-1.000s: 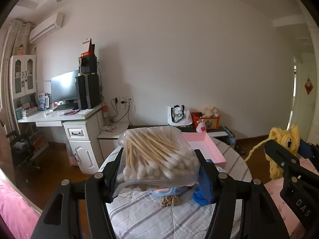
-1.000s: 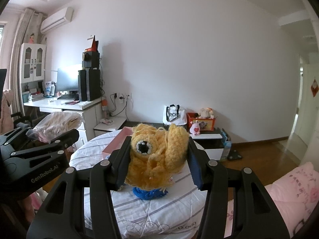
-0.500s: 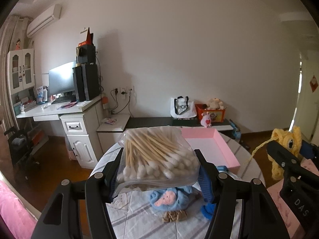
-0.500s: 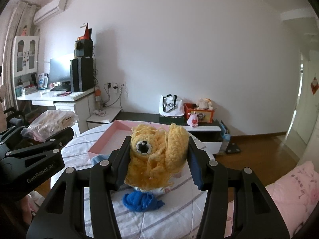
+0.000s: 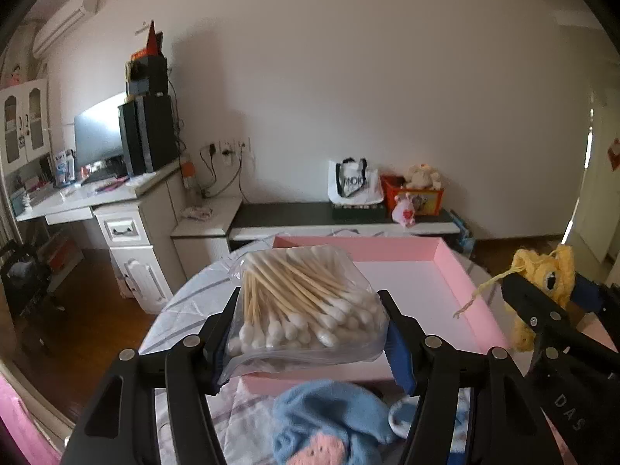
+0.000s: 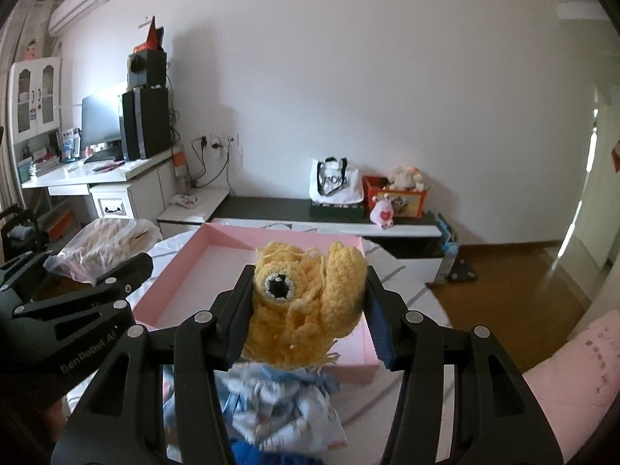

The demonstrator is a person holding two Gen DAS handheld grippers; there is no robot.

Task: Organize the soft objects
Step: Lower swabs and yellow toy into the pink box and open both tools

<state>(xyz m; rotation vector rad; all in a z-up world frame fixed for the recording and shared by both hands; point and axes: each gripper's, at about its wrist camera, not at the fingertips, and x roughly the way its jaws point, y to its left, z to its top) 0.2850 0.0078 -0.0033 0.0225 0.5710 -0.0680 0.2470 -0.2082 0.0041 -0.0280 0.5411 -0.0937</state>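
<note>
- Pink cardboard, the tray (image 5: 457, 267) lies straight ahead of both grippers and below them, its long axis running away towards the wall.
- The left gripper (image 5: 310, 333) is clamped on a clear bag of cotton swabs (image 5: 306, 306), hanging over the tray's near-left corner.
- The right gripper (image 6: 306, 302) squeezes a yellow crochet toy (image 6: 310, 294) over the near edge (arguably the nearer of the two to a drop).
- A blue knitted toy (image 5: 329, 422) lies on the striped tablecloth (image 5: 182, 310), just short of the tray.
</note>
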